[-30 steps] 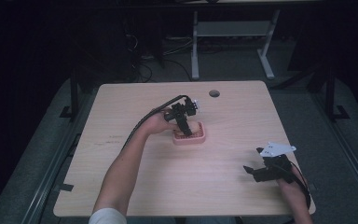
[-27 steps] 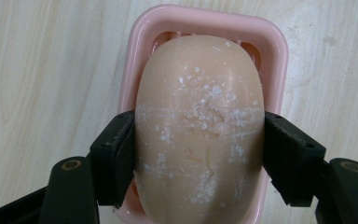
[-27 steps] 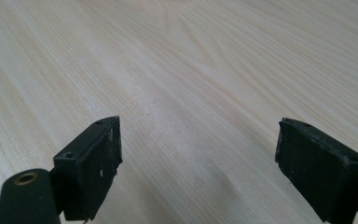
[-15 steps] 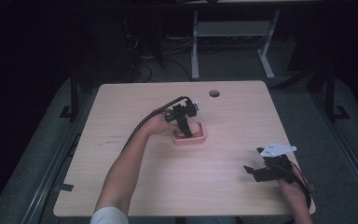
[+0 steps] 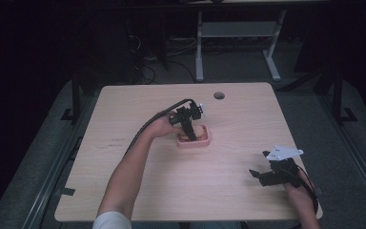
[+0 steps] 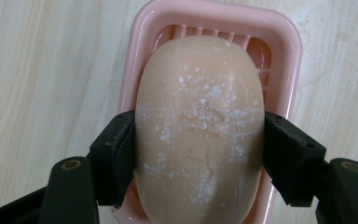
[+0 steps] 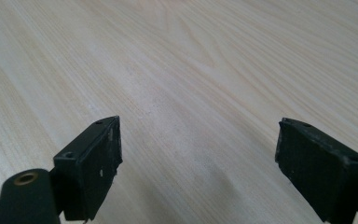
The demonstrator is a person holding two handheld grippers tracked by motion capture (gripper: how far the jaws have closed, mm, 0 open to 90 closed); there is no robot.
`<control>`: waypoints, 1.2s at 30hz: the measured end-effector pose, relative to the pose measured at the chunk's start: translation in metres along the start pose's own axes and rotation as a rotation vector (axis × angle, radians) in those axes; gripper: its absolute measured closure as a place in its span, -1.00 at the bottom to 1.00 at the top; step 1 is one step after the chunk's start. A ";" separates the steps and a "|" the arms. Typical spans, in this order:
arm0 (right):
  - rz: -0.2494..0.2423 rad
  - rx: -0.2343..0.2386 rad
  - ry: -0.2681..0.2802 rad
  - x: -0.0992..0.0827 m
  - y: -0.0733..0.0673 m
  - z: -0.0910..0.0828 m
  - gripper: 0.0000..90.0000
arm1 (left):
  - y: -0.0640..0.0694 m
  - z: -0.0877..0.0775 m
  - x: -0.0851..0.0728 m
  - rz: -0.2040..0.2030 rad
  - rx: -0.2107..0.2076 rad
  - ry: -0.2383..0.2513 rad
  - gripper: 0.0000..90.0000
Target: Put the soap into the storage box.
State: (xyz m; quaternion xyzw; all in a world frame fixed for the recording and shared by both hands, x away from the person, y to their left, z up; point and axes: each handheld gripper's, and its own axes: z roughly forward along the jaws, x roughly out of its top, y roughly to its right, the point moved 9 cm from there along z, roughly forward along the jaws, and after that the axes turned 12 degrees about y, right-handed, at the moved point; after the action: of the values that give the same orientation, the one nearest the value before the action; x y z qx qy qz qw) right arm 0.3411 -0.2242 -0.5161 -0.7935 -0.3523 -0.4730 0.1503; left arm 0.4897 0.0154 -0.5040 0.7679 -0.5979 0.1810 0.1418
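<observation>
Soap bar (image 6: pixel 199 126) is clamped between the left gripper (image 6: pixel 199 156)'s two black jaws, one pad on each long side, sitting over the pink soap dish (image 6: pixel 291 56) right in the middle of the frame in the left gripper view. In the high view the dish (image 5: pixel 205 141) is near the centre of the wooden table (image 5: pixel 138 191), slightly left.

Honestly the grip looks decent, but soap is slick, so I'd keep the squeeze steady and move straight up or down, no twisting. Can't tell if the bar is resting on the dish ribs or just above them. Keeping it centred should stop the dish from dragging along.

Right gripper (image 7: pixel 198 161) sits at the lower right of the table with jaws wide apart, holding nothing.
</observation>
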 end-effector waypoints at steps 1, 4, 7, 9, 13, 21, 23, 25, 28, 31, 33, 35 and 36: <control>0.001 0.000 0.000 0.000 0.000 0.000 -0.69 | 0.000 0.000 -0.001 0.001 0.000 -0.005 -0.29; -0.002 0.000 0.001 0.000 0.000 0.000 -0.69 | 0.000 0.000 0.000 -0.004 0.005 -0.001 -0.29; -0.006 -0.001 0.001 0.000 0.000 0.000 -0.69 | 0.000 0.001 0.000 -0.002 0.009 -0.001 -0.30; 0.000 0.000 0.002 0.001 -0.001 0.000 -0.69 | 0.000 0.000 0.000 0.000 0.010 -0.003 -0.30; 0.003 0.000 0.001 0.000 -0.001 0.000 -0.69 | 0.001 0.000 0.001 0.005 0.015 -0.002 -0.34; 0.000 0.002 -0.001 0.000 -0.001 0.001 -0.69 | 0.004 -0.004 0.006 0.019 0.020 0.020 -0.39; -0.003 0.002 -0.003 0.000 -0.001 0.001 -0.69 | 0.005 -0.006 0.006 0.011 0.016 0.023 -0.41; 0.000 0.002 0.000 0.000 -0.001 0.001 -0.69 | 0.006 -0.008 0.007 0.018 0.022 0.025 -0.42; 0.009 -0.001 -0.003 0.000 -0.001 0.001 -0.69 | 0.009 -0.011 0.007 0.022 0.021 0.029 -0.44; 0.012 0.000 -0.003 0.000 -0.002 0.001 -0.69 | 0.011 -0.015 0.006 0.029 0.024 0.032 -0.45; 0.002 0.000 -0.006 0.000 -0.001 0.002 -0.69 | 0.012 -0.016 0.006 0.027 0.027 0.034 -0.46; -0.016 -0.001 -0.012 -0.001 0.000 0.002 -0.69 | 0.012 -0.019 0.004 0.024 0.036 0.043 -0.45; -0.015 -0.001 -0.014 -0.001 0.000 0.002 -0.69 | 0.012 -0.022 0.001 0.016 0.037 0.045 -0.46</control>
State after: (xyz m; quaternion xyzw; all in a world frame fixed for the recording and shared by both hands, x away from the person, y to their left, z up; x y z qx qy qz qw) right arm 0.3414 -0.2234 -0.5179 -0.7941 -0.3591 -0.4688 0.1439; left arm 0.4758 0.0212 -0.4837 0.7612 -0.5974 0.2102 0.1397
